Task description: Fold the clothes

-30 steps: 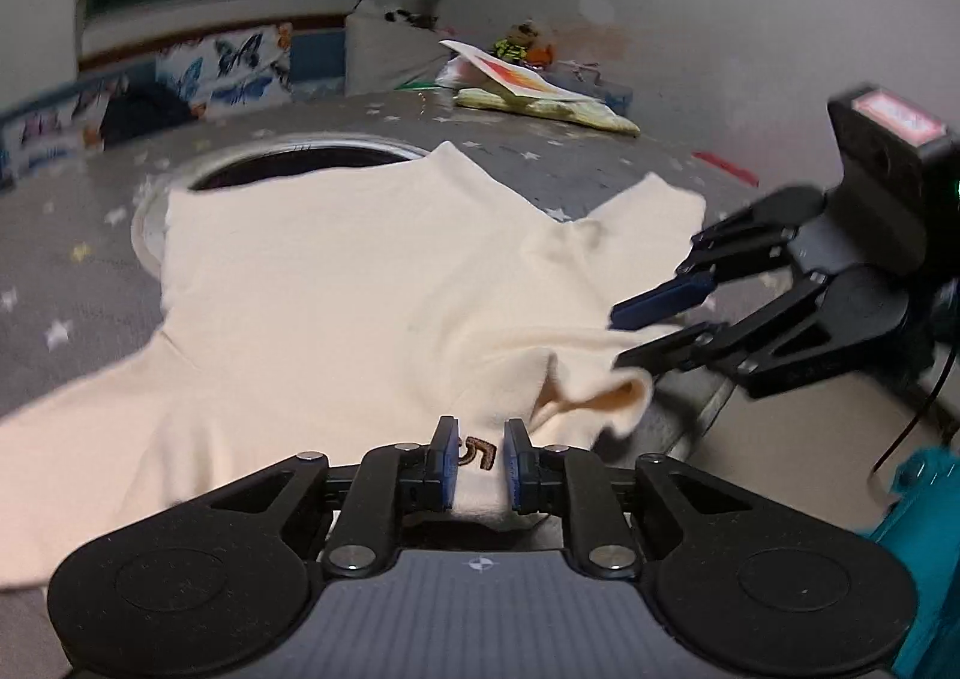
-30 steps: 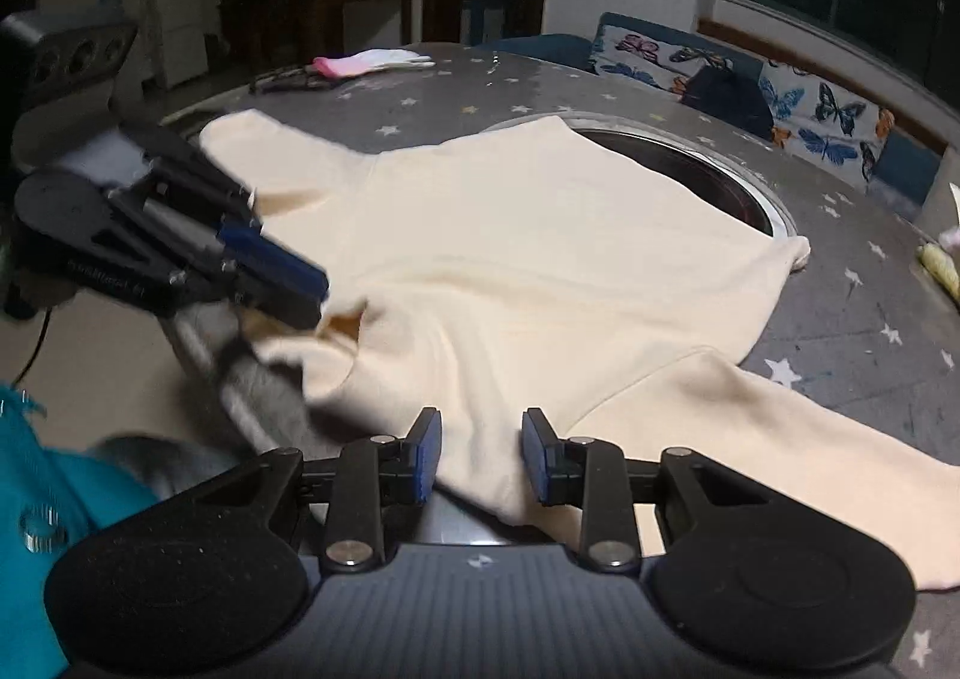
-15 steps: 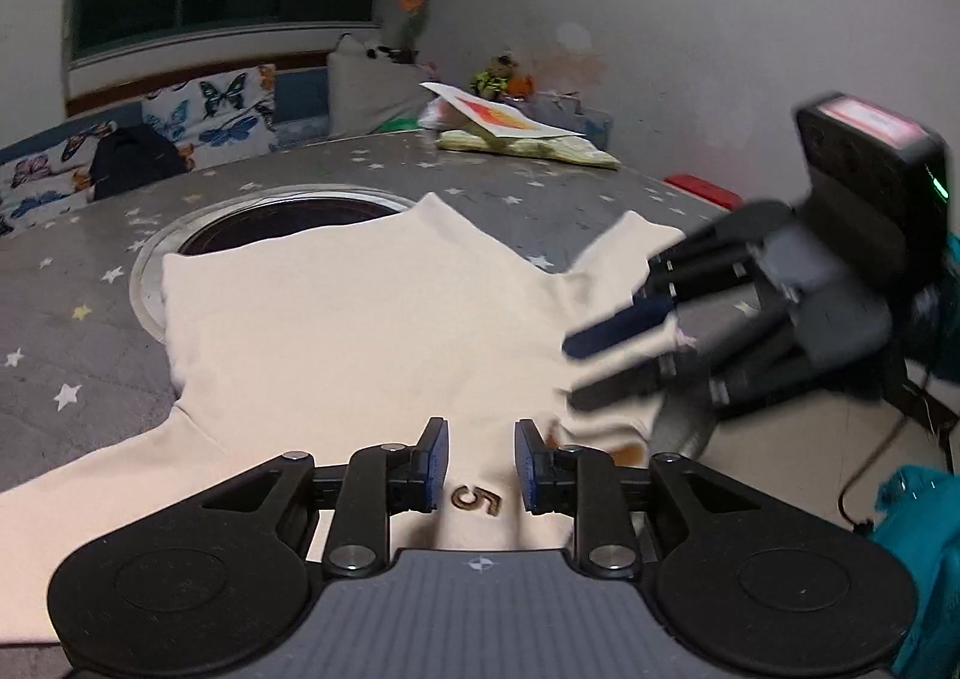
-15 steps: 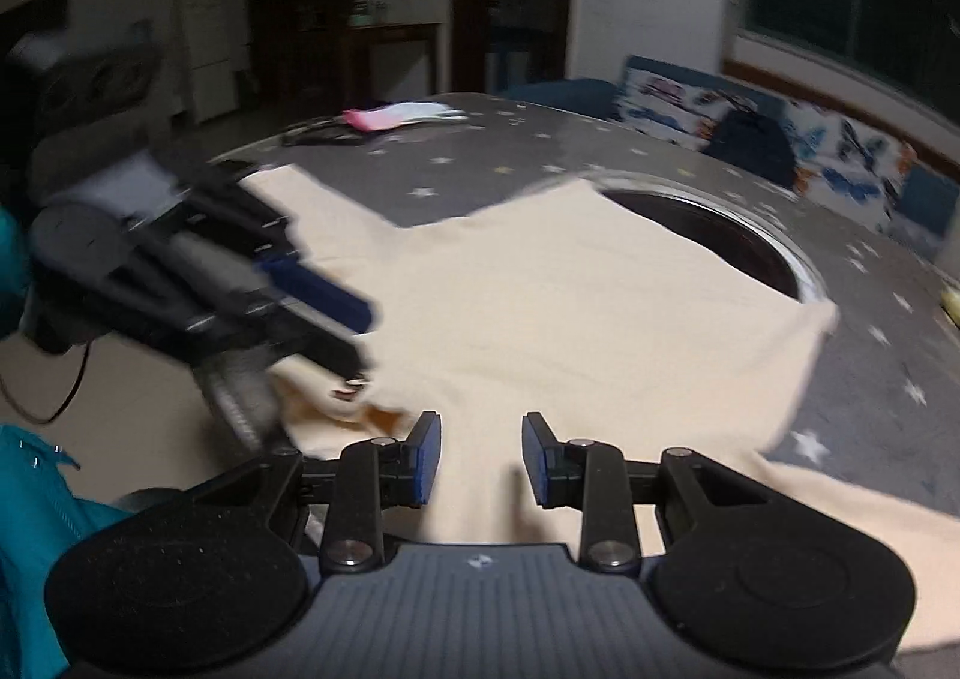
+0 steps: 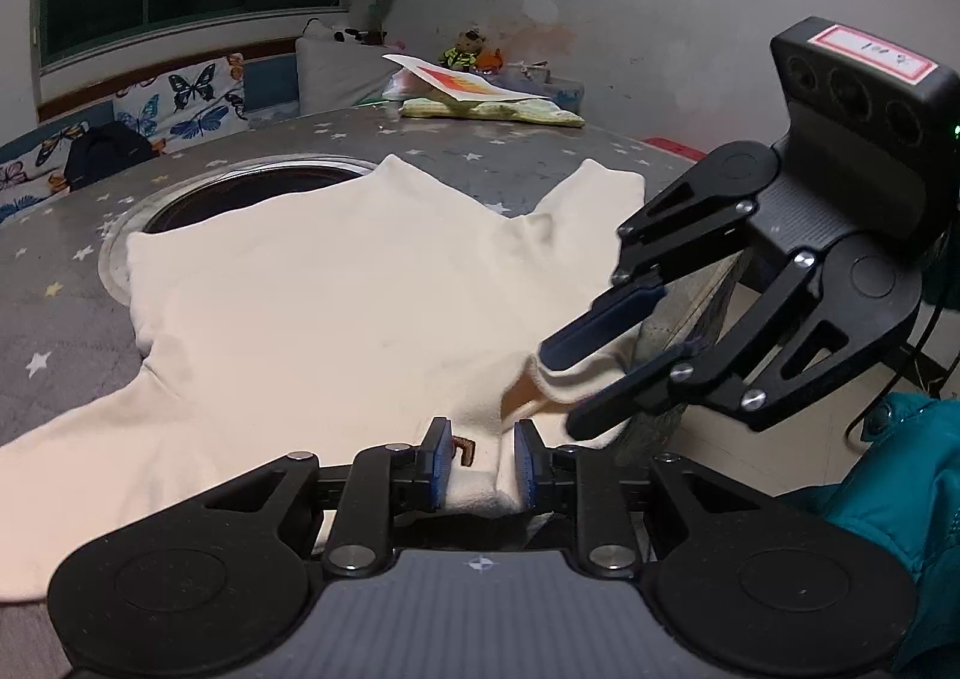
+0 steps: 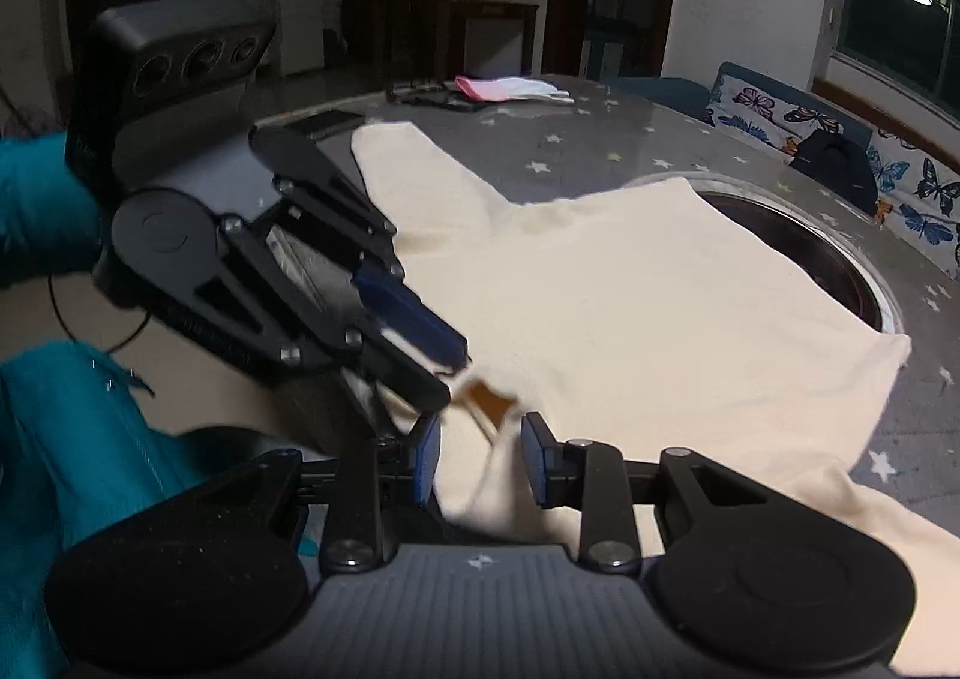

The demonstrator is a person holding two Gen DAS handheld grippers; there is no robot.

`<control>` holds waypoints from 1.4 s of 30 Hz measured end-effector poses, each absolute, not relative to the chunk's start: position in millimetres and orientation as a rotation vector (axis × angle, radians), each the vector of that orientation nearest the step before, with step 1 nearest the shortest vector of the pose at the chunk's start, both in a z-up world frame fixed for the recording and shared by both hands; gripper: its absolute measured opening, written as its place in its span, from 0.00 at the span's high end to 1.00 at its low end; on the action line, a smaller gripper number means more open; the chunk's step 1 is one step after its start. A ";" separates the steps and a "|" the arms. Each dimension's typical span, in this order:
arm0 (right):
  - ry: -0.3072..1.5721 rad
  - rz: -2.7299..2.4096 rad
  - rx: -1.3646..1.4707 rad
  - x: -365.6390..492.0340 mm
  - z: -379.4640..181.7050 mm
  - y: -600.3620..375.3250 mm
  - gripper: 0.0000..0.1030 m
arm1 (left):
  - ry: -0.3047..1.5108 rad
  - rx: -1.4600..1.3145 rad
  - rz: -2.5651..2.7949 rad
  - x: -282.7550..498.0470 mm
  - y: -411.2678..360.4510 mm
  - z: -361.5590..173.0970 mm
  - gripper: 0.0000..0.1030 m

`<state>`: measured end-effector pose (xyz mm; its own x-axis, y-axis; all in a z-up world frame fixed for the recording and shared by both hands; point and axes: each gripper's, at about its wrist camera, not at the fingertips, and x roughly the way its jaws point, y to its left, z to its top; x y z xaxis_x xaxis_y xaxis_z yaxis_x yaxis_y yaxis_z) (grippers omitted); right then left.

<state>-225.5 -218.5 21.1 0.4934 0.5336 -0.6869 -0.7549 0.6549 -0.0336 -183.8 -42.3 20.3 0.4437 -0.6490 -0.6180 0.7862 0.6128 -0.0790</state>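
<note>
Two hand-held grippers: mine, both at the collar.
Shirt (image 5: pixel 336 307): cream, flat on tabletop (image 5: pixel 54 319).
Left hand-held gripper (image 5: pixel 478 463): parted around collar.
Right hand-held gripper (image 6: pixel 480 460): likewise parted.
Advice: clamp evenly, lift together.

shirt (image 5: pixel 336 295) on table (image 5: pixel 66 283), tongs (image 5: pixel 478 463) at collar

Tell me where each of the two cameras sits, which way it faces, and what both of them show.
Left wrist: sits on the left gripper, faces across the cream shirt toward the wall; its own fingers straddle the collar, the right gripper enters from the right.
Right wrist: sits on the right gripper, faces over the shirt toward the window; the left gripper enters from the left.
Shared: the shirt, the grey starred table, both grippers, the teal sleeve.
</note>
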 end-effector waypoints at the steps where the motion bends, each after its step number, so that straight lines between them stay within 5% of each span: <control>1: 0.707 0.810 -0.347 -223.5 17.4 -216.3 0.72 | 0.657 0.232 -0.899 -184.5 -41.2 20.8 0.76; 14: 0.672 0.635 -0.208 -203.8 28.2 -255.5 0.71 | 0.594 0.158 -0.737 -143.7 -17.2 43.6 0.73; 24: 0.667 0.307 -0.089 -135.4 21.0 -304.3 0.71 | 0.637 0.171 -0.451 -27.0 -37.0 36.6 0.57; 42: 0.754 0.133 0.036 -17.3 2.8 -330.6 0.74 | 0.735 0.151 -0.354 79.5 -62.0 13.2 0.59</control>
<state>-17.3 -330.6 2.8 0.7207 0.1336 -0.6802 -0.1075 0.9909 0.0807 79.5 -62.0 13.2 0.6857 -0.2619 -0.6791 0.3668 0.9302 0.0115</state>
